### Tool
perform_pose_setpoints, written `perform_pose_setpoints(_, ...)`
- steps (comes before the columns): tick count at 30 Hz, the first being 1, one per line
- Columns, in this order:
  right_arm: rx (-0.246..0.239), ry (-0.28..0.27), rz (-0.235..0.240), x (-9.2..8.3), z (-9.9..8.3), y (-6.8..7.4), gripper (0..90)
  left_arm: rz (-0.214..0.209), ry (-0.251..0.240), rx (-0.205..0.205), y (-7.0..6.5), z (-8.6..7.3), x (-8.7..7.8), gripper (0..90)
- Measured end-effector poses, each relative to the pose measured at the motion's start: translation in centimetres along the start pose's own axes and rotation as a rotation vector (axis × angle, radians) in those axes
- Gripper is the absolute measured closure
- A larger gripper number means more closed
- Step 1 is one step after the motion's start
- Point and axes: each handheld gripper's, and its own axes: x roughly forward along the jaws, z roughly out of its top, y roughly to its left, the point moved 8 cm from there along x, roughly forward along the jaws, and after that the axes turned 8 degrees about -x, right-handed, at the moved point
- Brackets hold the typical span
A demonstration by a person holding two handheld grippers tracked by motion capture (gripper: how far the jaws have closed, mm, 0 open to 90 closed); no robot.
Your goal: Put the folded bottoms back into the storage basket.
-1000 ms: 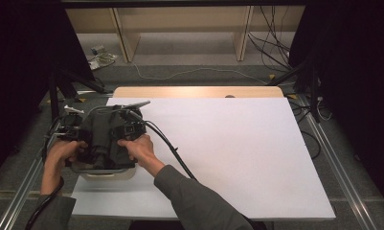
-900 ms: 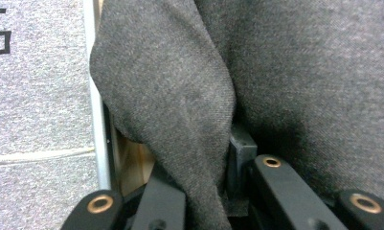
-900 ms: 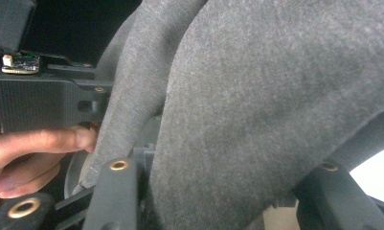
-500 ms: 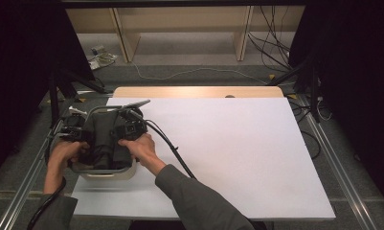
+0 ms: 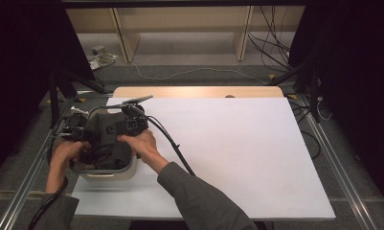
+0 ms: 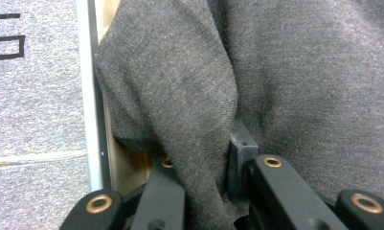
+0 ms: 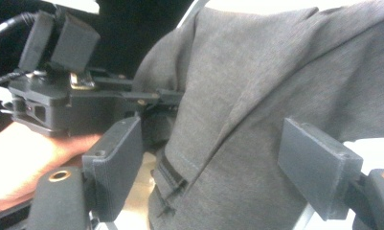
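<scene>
A dark grey woven garment (image 5: 106,139) is hanging over a white bin (image 5: 114,172) at the left edge of the white-covered table (image 5: 237,143), grey carpet lying beyond. The left gripper (image 6: 206,191) is pinching a fold of it. The right gripper (image 7: 211,167), its ribbed jaws just opening, is straddling the cloth untouched.

My path right across the white table (image 5: 237,143) is open; the cloth-draped bin (image 5: 106,168) blocks its left corner.

The garment (image 5: 106,139) lies in the tub (image 5: 110,171), which stands at the surface's (image 5: 237,143) left edge; both hand-held grippers sit over the tub.
</scene>
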Motion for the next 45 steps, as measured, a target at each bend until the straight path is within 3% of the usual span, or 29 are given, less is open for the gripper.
perform_pose_setpoints(17, -0.062, -0.031, -0.006, -3.5, 0.6, -0.8, 21.6, 0.033, 0.016, 0.012, -0.1, -0.2, 0.9, 79.5)
perform_pose_setpoints(22, -0.067, -0.039, -0.014, -4.6, 0.4, -1.8, 21.7, 0.079, 0.032, 0.040, -0.6, -0.3, 1.6, 78.1)
perform_pose_setpoints(29, -0.060, -0.055, -0.030, -6.4, 0.1, -3.5, 21.8, 0.092, 0.035, 0.037, -0.5, -0.2, 1.8, 74.6)
perform_pose_setpoints(31, -0.060, -0.061, -0.033, -6.8, 0.0, -3.9, 21.8, 0.102, 0.038, 0.046, -0.6, -0.1, 1.4, 70.6)
perform_pose_setpoints(36, -0.066, -0.079, -0.041, -8.0, -0.3, -5.1, 21.2, 0.103, 0.032, 0.024, -0.4, 0.3, 0.3, 55.8)
perform_pose_setpoints(41, -0.063, -0.087, -0.052, -8.8, -0.5, -6.1, 20.6, 0.056, 0.003, -0.009, -0.6, 1.0, -1.4, 41.5)
perform_pose_setpoints(45, -0.058, -0.094, -0.054, -9.5, -0.6, -6.6, 20.7, 0.045, -0.015, -0.024, -1.0, 1.4, -2.0, 33.6)
